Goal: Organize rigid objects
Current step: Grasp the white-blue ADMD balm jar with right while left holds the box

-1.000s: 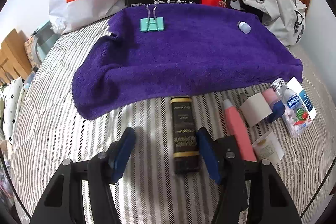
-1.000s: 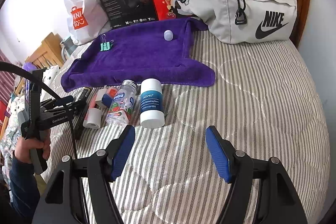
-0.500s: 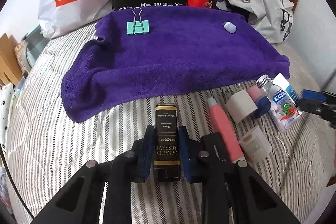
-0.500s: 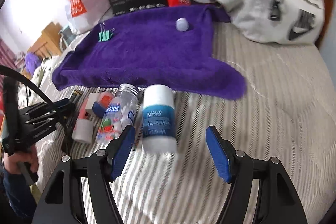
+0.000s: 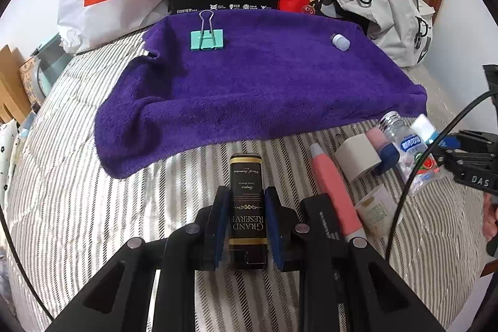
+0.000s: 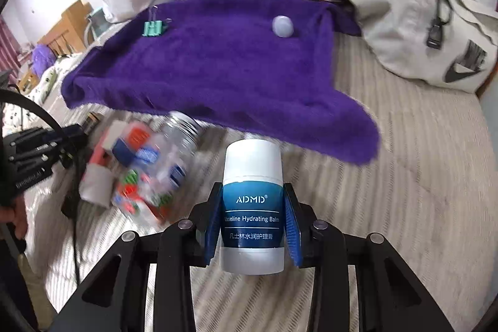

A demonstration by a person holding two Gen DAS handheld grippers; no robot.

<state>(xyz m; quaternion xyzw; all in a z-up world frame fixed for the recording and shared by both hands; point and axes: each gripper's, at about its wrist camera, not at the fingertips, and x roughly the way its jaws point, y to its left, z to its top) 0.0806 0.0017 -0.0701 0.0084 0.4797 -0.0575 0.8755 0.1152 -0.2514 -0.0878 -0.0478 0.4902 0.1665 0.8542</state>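
Both tongs grip: the left tongs (image 5: 246, 226) clamp the black box (image 5: 246, 207), the right tongs (image 6: 252, 226) the white balm tube (image 6: 252, 204), each seemingly pointing lengthwise toward the purple towel (image 5: 264, 83) just beyond on the bed (image 5: 77, 192).

A second ago both tools stood wide open. Now the left tool (image 5: 247, 226) has closed on the black box (image 5: 247, 207) lying on the bed, and the right tool (image 6: 252, 226) has moved forward and closed on the balm jar (image 6: 252, 204).
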